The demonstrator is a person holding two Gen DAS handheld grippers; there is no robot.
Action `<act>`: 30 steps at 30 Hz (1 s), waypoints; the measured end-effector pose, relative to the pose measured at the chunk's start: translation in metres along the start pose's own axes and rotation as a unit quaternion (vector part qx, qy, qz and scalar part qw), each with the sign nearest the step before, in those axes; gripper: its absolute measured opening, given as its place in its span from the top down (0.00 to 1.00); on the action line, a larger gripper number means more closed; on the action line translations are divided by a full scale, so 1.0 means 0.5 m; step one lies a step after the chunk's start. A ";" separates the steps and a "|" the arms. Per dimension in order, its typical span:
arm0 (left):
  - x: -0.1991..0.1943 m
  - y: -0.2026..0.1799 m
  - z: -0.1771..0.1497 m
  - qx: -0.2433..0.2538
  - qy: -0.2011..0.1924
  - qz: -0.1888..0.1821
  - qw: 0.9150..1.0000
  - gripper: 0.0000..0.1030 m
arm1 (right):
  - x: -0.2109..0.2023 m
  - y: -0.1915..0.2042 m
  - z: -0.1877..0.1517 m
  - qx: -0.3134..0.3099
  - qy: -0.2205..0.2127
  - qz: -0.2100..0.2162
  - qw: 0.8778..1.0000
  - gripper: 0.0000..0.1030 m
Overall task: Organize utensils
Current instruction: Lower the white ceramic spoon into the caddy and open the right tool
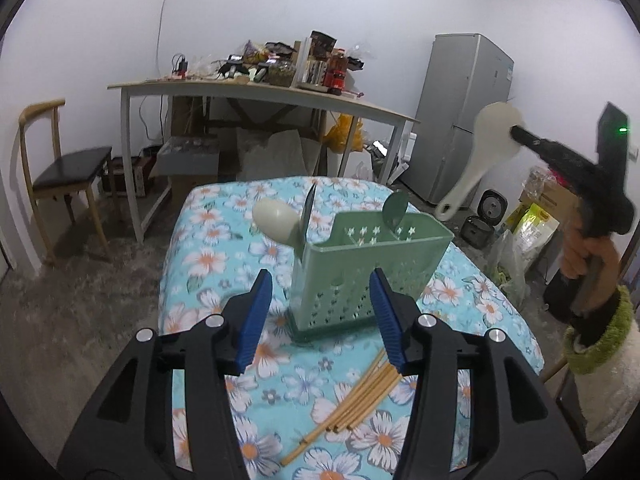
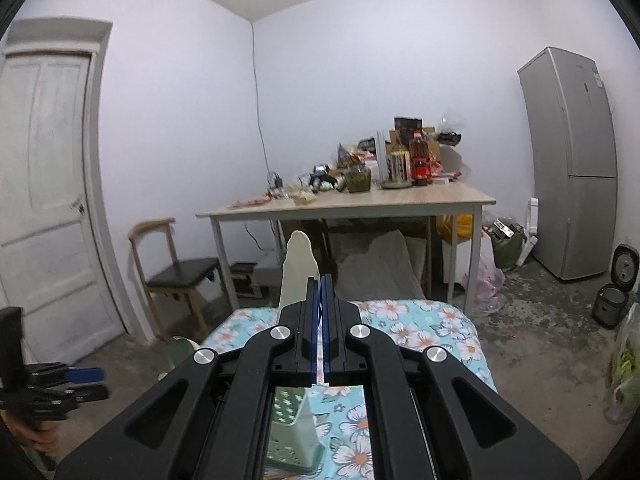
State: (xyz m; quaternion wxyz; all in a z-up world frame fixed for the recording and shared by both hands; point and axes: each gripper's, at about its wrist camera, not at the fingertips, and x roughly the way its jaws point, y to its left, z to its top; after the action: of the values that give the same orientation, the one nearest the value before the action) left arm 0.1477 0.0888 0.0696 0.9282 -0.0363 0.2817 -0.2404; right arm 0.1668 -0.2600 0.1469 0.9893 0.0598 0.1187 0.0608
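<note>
A green slotted utensil holder [image 1: 360,264] stands on the floral tablecloth [image 1: 216,256]. A cream spoon [image 1: 276,220], a dark green utensil [image 1: 310,208] and a green spoon [image 1: 394,208] stick out of it. Several bamboo chopsticks [image 1: 352,404] lie loose on the cloth in front of the holder. My left gripper [image 1: 320,284] hangs open just short of the holder, over the chopsticks, with nothing between its blue pads [image 1: 256,320]. My right gripper [image 2: 320,280] is shut on a white rice paddle [image 2: 298,272], held up in the air to the right of the holder [image 2: 296,428]. The same paddle [image 1: 480,156] shows in the left wrist view.
Behind the small table stands a wooden table [image 1: 260,94] loaded with bottles and packets, with boxes under it. A chair [image 1: 60,168] is at the left, a grey fridge [image 1: 460,112] at the right. Rice cookers [image 1: 480,220] and bags sit on the floor. A white door [image 2: 44,200] is far left.
</note>
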 end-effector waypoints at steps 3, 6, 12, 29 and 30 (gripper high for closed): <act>-0.001 0.007 -0.015 -0.008 0.004 0.003 1.000 0.53 | 0.046 0.014 -0.022 -0.020 0.018 -0.014 1.000 0.98; 0.000 0.012 -0.023 -0.013 0.007 0.005 1.000 0.53 | 0.085 0.030 -0.053 -0.037 0.044 -0.017 0.998 0.97; 0.004 0.013 -0.027 -0.014 0.010 0.006 1.000 0.52 | 0.095 0.031 -0.090 -0.009 0.081 0.008 0.997 0.66; 0.030 0.006 -0.043 -0.021 0.018 -0.015 0.999 0.47 | -0.039 -0.058 -0.189 0.132 0.144 0.022 0.980 0.48; 0.033 0.005 -0.046 -0.021 0.021 -0.016 0.999 0.47 | -0.042 -0.060 -0.202 0.138 0.155 0.023 0.978 0.48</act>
State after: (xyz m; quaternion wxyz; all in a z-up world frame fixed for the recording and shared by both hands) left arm 0.1483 0.0848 0.0416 0.9171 -0.0555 0.3053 -0.2504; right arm 0.1254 -0.2818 0.0502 0.9395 0.1886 0.2760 0.0753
